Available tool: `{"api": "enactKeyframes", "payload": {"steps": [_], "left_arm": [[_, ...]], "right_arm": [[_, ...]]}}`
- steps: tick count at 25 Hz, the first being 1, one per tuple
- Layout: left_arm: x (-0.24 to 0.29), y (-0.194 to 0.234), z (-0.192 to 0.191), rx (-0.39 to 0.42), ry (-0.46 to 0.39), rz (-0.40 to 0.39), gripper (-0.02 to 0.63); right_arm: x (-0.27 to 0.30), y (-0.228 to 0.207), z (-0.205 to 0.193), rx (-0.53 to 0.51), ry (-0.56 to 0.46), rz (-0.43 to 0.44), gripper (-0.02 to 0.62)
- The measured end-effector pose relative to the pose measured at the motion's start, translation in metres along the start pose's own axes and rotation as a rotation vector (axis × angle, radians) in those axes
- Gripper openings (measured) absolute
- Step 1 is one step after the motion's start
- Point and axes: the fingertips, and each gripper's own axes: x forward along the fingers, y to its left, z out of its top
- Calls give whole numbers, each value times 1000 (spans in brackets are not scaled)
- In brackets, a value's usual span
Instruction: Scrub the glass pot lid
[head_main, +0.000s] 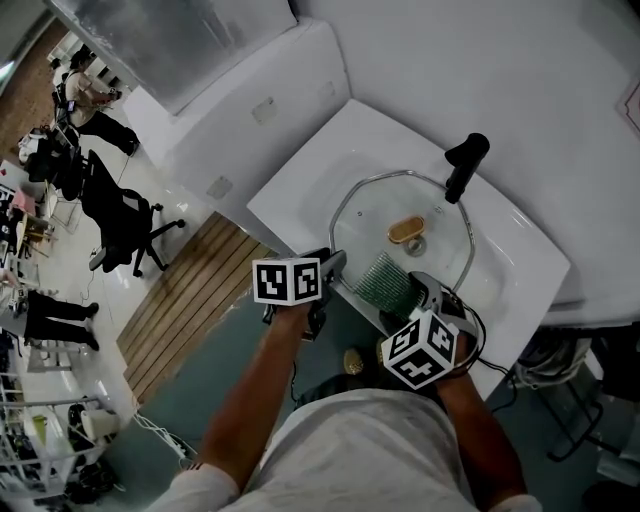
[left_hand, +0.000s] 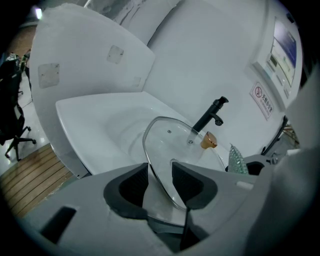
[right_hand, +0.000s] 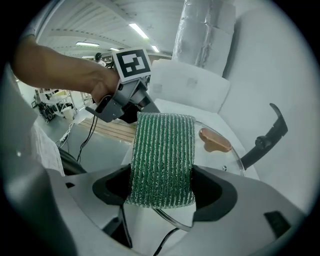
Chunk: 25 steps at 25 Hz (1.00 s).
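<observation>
Left gripper (left_hand: 160, 180): grey two-jaw tool with a black-and-white marker cube, held in the person's left hand (right_hand: 95, 82). Jaws closed on the near metal rim of the round clear-glass pot lid (left_hand: 175, 145), with the rim passing edge-on between the dark pads.

Right gripper (right_hand: 162, 192): matching grey tool with a marker cube. Jaws clamped on the sides of a green ribbed rectangular scrubbing pad (right_hand: 162, 150). The pad stands out forward from the jaws, and its far end reaches over the near part of the lid. Whether it presses on the glass cannot be told.

Glass pot lid: metal-banded, with a copper-coloured knob (head_main: 406, 231) near its centre. It sits over the bowl of the white ceramic wash basin (head_main: 300, 185), held at its near edge by the left gripper, with the right gripper just beside that one on the same edge.

Black lever faucet (head_main: 465, 165): it rises from the basin's back ledge, just past the lid's far rim.

Surroundings: white wall panels stand behind the basin. A strip of wood-plank floor (head_main: 195, 300) lies to the left of the basin. A black office chair (head_main: 120, 215) stands on the pale floor beyond it, well apart.
</observation>
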Motion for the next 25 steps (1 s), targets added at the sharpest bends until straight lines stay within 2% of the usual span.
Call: {"api": "enactKeyframes", "payload": {"steps": [10, 22, 25], "left_arm": [[0, 1, 0, -3, -1, -4, 161], [0, 0, 0, -3, 0, 0, 161], [0, 0, 1, 0, -2, 7, 161]], "right_arm": [[-8, -23, -28, 61, -35, -8, 348], [-29, -64, -67, 289, -136, -25, 348], [-33, -69, -69, 361, -182, -2, 348]]}}
